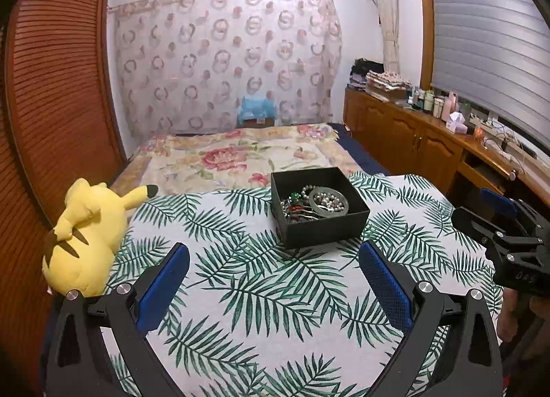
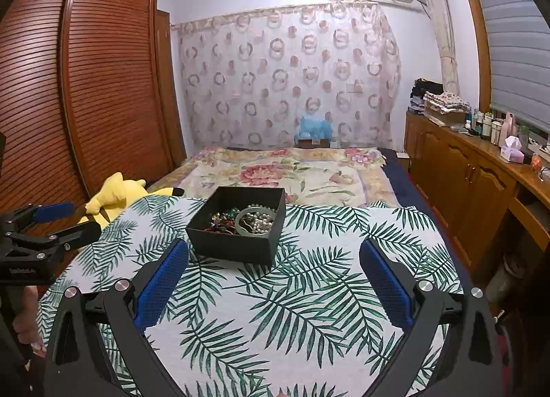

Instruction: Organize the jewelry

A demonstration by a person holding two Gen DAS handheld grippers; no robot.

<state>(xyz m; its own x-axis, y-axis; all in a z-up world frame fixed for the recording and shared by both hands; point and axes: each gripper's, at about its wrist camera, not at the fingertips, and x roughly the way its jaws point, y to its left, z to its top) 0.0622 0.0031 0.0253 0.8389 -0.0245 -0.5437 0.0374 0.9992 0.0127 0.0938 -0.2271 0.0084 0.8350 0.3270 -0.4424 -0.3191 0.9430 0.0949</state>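
Observation:
A black open box (image 1: 323, 228) (image 2: 233, 242) sits on the leaf-print cloth (image 1: 261, 293) (image 2: 302, 311). Inside it lie a pale bangle (image 1: 328, 202) (image 2: 256, 221), pearl beads and tangled beaded jewelry (image 1: 292, 207) (image 2: 223, 220). My left gripper (image 1: 275, 252) hovers open a short way in front of the box, nothing between its blue pads (image 1: 161, 290). My right gripper (image 2: 273, 252) is open too, just before the box's right side and empty. Each gripper shows at the edge of the other's view: the right gripper (image 1: 498, 221) and the left gripper (image 2: 65, 221).
A yellow plush toy (image 1: 86, 238) (image 2: 117, 194) lies at the cloth's left edge. Beyond the box stretches a floral bedspread (image 1: 240, 156). A slatted wooden wardrobe (image 1: 51, 87) stands left, and a wooden cabinet (image 2: 464, 173) with bottles and tissues runs along the right.

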